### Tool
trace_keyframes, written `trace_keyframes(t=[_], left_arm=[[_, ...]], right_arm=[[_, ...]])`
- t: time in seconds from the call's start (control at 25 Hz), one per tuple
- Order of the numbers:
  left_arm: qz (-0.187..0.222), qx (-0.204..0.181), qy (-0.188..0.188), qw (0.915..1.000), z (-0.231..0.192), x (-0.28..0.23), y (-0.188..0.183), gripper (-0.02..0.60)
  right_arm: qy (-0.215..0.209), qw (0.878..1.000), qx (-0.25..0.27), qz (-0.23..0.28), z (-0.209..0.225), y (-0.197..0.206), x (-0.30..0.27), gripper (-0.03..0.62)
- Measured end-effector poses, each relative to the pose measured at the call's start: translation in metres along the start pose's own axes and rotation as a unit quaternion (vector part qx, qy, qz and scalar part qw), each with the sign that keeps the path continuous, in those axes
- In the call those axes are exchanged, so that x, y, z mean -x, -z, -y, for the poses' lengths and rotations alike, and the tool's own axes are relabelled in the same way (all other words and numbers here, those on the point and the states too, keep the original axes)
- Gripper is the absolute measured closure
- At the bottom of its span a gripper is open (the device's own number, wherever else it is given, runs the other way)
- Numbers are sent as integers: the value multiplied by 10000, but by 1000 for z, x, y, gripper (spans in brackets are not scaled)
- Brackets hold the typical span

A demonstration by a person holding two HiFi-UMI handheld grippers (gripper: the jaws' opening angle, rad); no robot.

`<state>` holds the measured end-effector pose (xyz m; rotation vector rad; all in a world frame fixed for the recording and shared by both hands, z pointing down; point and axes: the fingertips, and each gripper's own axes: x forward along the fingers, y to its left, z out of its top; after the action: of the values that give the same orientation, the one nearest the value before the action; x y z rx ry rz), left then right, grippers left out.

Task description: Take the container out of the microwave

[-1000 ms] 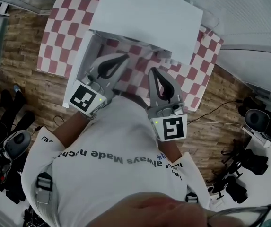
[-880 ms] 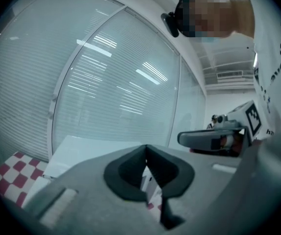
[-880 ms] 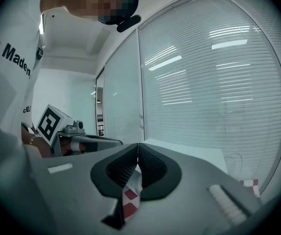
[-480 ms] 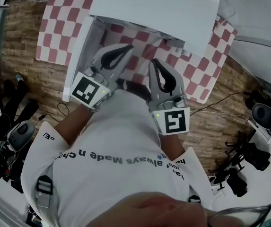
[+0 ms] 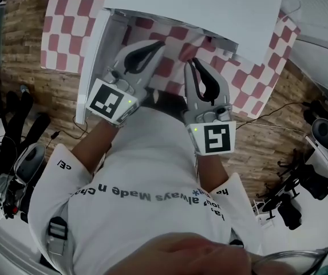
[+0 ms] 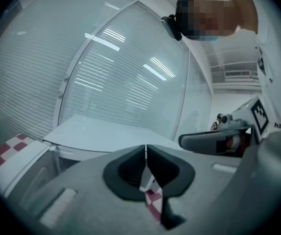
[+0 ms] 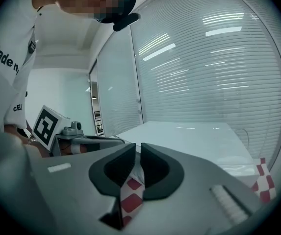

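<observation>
A white microwave [image 5: 192, 4] stands on a table with a red-and-white checked cloth [image 5: 66, 16], and its door [image 5: 92, 62] hangs open to the left. No view shows its inside, so the container is hidden. My left gripper [image 5: 152, 46] is in front of the opening, shut with nothing in it. The microwave's top [image 6: 106, 131] lies just beyond its jaws [image 6: 145, 148]. My right gripper [image 5: 191, 65] is beside it on the right. Its jaws [image 7: 138, 148] have just been opening to a narrow gap, with nothing between them. The microwave's top [image 7: 189, 136] lies ahead of them.
Behind the microwave is a glass wall with blinds [image 6: 106, 58]. Wooden floor [image 5: 26, 56] surrounds the table. Cables and black equipment [image 5: 301, 182] lie on the floor at both sides.
Both grippers have sunk in front of the microwave. The right jaws have parted slightly; the left jaws stay together.
</observation>
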<state>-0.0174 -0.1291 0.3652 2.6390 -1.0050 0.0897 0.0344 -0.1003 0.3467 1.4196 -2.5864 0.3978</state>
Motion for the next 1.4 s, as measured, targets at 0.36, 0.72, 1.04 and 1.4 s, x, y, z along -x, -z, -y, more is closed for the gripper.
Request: trace_keyframes(t=[0.36,0.72,1.04,1.4], left_arm=[[-44,28,-372,9993,-35,-15,35,557],[-250,163,-665,9973,-64,-34,76,537],[-448,281,-878,9947,-91,-52,104,514],[-628,423,-1063,9914,-121,-72,130,494]], right_arm=[[130,9996,-93,-236,13,42,-32,542],[339,9977,-327,-494,32,86,-59,536],[589,9940,-645,-652,58,114,-85,536],[806,9898,-861,-797,82,142,-115,514]])
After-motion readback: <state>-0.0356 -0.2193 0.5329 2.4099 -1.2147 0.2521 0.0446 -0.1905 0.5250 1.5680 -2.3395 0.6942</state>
